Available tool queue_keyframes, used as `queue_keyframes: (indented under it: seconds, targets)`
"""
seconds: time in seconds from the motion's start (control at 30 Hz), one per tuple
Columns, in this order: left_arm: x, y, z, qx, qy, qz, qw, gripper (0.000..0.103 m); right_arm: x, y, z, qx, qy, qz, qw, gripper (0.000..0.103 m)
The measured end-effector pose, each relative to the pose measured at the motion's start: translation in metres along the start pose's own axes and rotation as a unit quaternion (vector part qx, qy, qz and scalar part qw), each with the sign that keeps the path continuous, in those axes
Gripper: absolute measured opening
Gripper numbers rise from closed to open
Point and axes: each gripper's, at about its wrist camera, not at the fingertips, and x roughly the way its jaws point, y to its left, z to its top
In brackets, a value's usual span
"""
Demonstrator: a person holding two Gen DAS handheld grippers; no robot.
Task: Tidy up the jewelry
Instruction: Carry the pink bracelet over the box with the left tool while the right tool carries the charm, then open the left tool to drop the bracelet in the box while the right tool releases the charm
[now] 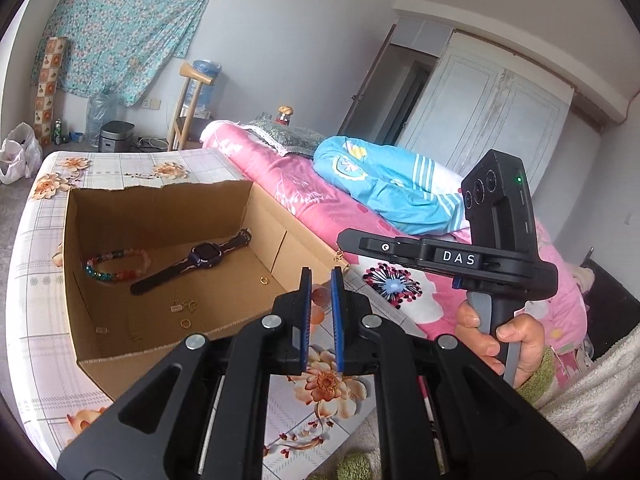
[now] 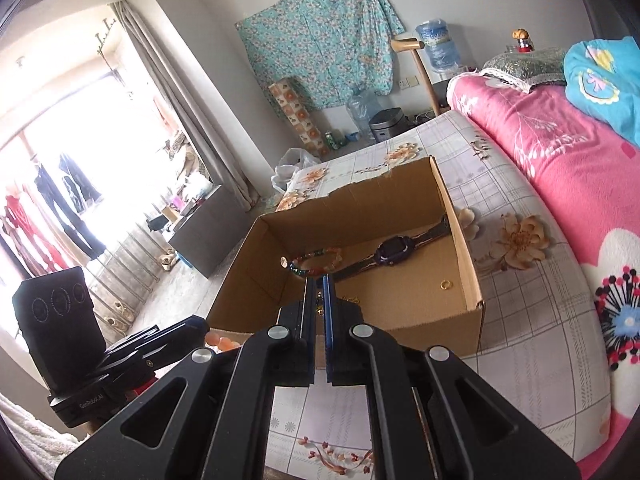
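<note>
An open cardboard box [image 1: 80, 344] [image 2: 474, 280] sits on the floral bed sheet. Inside lie a dark watch [image 1: 204, 258] [image 2: 394, 250], a coloured bead bracelet [image 1: 116, 266] [image 2: 316, 260], gold rings [image 1: 263, 280] [image 2: 445, 285] and small gold pieces [image 1: 184, 305]. My left gripper [image 1: 321, 280] is shut on an orange bead bracelet [image 1: 319, 298] just outside the box's right front corner; its beads also show in the right wrist view [image 2: 222, 340]. My right gripper [image 2: 319, 284] is shut on a thin gold chain [image 1: 339, 255] [image 2: 320, 304] over the box's near rim.
A pink floral quilt [image 1: 320, 200] [image 2: 560, 168] and a blue blanket [image 1: 380, 184] [image 2: 600, 76] lie to the right of the box. The bed edge drops to the floor on the left. Water bottles and a cooker [image 1: 116, 134] stand by the far wall.
</note>
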Motion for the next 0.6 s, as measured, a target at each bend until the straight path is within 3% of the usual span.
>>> queue_keyframes:
  seconds: [0.13,0.27,0.37,0.47,0.6]
  targets:
    - [0.018,0.011,0.019,-0.009,0.018,0.01,0.9998,0.008,0.011,-0.007,0.012,-0.004,0.001,-0.003,1.0,0.004]
    - [0.05,0.028,0.039,-0.03,0.069,0.025,0.9969,0.008,0.025,-0.016,0.021,-0.008,0.012,-0.015,1.0,0.004]
    - [0.078,0.047,0.05,-0.056,0.117,0.016,0.9915,0.008,0.036,-0.022,0.024,-0.013,0.023,-0.028,0.999,0.004]
    - [0.115,0.069,0.054,-0.091,0.176,0.002,0.9801,0.008,0.043,-0.028,0.025,-0.019,0.029,-0.038,0.999,0.004]
    - [0.168,0.098,0.048,-0.131,0.267,-0.002,0.9547,0.008,0.047,-0.037,0.028,-0.019,0.029,-0.039,0.999,0.004]
